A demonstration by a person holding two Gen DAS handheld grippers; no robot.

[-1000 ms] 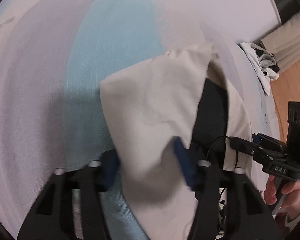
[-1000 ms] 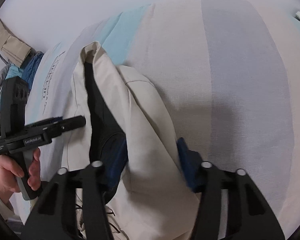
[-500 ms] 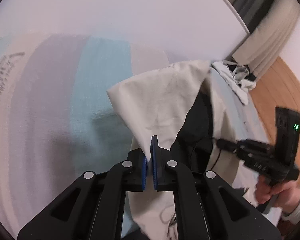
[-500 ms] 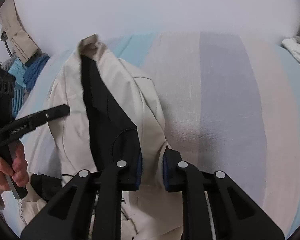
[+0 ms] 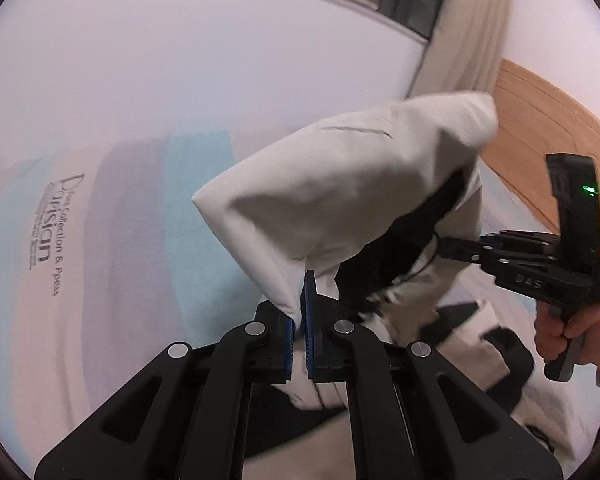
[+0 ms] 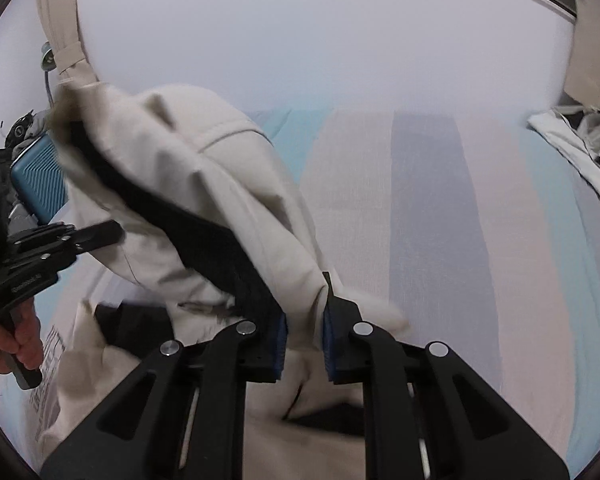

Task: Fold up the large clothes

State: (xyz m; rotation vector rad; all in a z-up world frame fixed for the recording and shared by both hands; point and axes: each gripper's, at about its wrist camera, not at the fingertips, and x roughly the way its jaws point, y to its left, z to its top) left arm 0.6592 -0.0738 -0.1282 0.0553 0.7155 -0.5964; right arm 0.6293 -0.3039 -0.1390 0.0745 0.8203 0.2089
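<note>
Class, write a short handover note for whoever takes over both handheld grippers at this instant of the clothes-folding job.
Left gripper: shut on a fold of the beige cloth jacket with black lining.
Right gripper: shut on another fold of the same jacket, blue pads pinching the beige cloth.
Jacket: upper part lifted and bunched between the two grippers; lower part trails down onto the striped pastel bedsheet.
Nearby: a crumpled white garment lies at the sheet's far right edge.
Done: both grips taken, jacket raised.
Left: probably lay it out flat on the sheet, then make the folds; none is visible yet.
</note>
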